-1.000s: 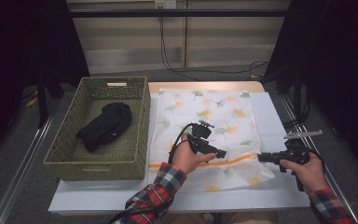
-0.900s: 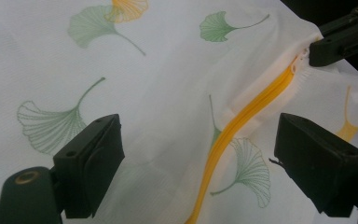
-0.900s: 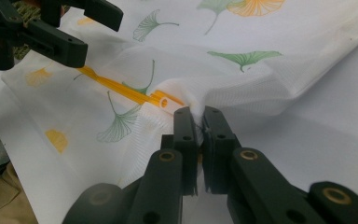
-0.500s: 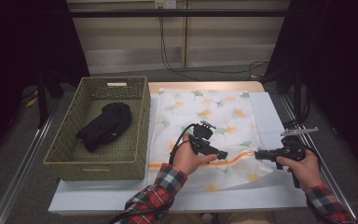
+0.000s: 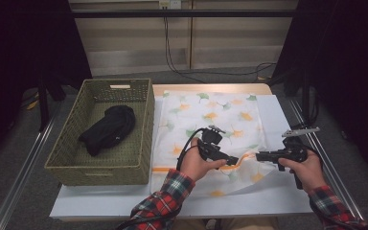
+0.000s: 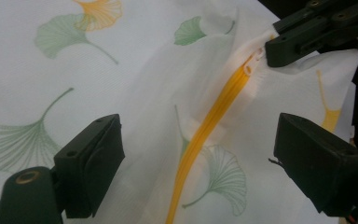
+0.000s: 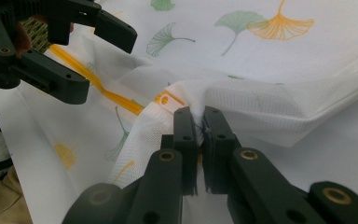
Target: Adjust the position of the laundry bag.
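Your right hand-held gripper point(image 7: 196, 122) is clamped on the white mesh of the laundry bag point(image 5: 211, 120), right at the end of the orange zipper point(image 6: 214, 121) beside its white pull tab point(image 7: 164, 100); keep that pinch firm and low, since it looks to be your anchor for working the zipper. Your left hand-held gripper point(image 6: 200, 154) stands wide, its jaws straddling the zipper line without touching it; bring it down squarely over the orange tape or the pull, whichever you mean to take, and close only once a pad sits on each side; a bite on loose mesh alone would probably just bunch the fabric. Keep the two grippers pulling gently apart along the zipper so it stays taut. The bag lies spread on the bench point(image 5: 278, 201) with its near right corner raised in your grip; farther left stands the woven basket point(image 5: 139, 158) holding a dark garment point(image 5: 108, 127), well apart from your work.
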`<state>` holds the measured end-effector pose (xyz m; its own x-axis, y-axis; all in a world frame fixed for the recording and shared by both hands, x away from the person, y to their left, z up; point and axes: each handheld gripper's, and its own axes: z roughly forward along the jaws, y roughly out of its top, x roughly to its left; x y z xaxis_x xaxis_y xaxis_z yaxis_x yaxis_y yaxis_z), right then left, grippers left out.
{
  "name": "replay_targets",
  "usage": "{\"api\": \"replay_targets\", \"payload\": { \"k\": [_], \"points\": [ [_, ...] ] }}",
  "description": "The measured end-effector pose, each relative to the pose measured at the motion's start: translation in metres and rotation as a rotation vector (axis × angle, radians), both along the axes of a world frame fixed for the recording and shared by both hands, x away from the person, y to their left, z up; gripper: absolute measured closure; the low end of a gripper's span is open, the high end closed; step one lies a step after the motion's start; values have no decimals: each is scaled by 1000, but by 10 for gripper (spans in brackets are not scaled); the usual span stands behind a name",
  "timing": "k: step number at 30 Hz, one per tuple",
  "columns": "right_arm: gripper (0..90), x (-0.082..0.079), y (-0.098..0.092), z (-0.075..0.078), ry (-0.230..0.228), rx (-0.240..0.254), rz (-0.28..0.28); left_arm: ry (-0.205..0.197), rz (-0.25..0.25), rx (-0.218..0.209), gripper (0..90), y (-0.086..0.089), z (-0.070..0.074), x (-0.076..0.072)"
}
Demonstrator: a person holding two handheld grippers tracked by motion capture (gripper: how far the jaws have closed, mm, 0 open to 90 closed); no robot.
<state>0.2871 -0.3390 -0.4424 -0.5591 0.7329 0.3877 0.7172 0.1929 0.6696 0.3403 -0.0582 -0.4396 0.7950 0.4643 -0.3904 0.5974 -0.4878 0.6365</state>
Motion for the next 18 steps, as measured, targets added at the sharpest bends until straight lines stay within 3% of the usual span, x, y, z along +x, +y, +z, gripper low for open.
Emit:
{"api": "replay_targets", "payload": {
  "k": [5, 9, 13, 18],
  "points": [
    [860, 1, 2, 0, -2, -1, 5, -3, -13, -13, 240, -4, 1, -1],
    [859, 1, 3, 0, -2, -2, 4, -6, -28, -55, 299, -8, 1, -2],
    [859, 1, 3, 0, -4, -3, 5, -11, -44, -56, 338, -14, 0, -3],
    [859, 1, 4, 0, -6, 1, 3, -7, -92, -56, 493, -23, -1, -3]
  ]
}}
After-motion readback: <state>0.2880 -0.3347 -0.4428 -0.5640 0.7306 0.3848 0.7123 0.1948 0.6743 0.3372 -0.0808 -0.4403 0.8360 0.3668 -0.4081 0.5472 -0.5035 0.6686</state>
